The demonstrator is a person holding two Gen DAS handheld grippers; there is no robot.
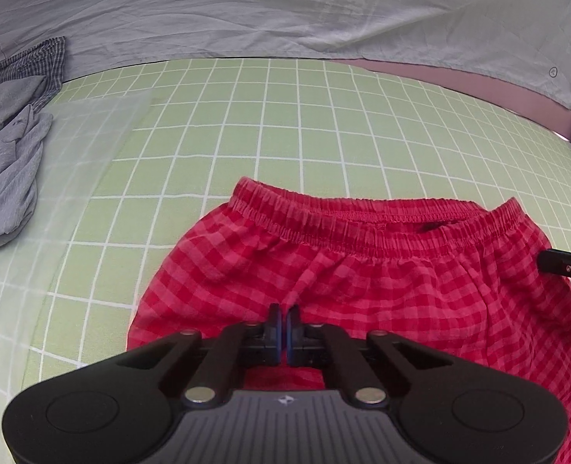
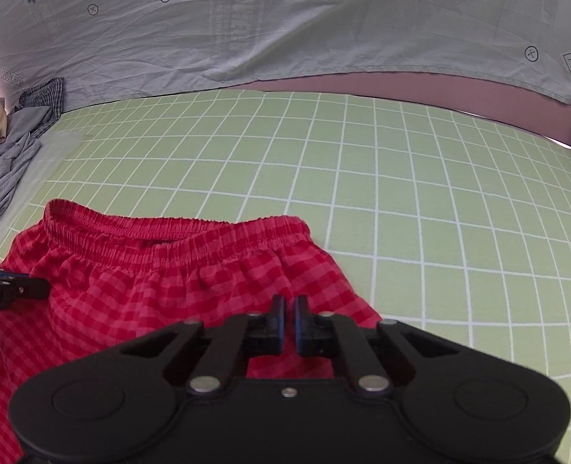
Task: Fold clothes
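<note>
Both tongs, left (image 1: 284, 319) and right (image 2: 289, 309), pinched closed on red checked shorts (image 1: 382, 270), below waistband.

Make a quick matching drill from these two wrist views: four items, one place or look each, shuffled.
Items
1. red checked shorts
2. grey garment pile
3. pale blue sheet
4. green grid mat

Descriptions
A. printed with carrots, at the far edge
B. white lines, under the clothes
C. elastic waistband facing away from the cameras
D. heaped at the mat's left edge

Pairs: 1-C, 2-D, 3-A, 4-B
</note>
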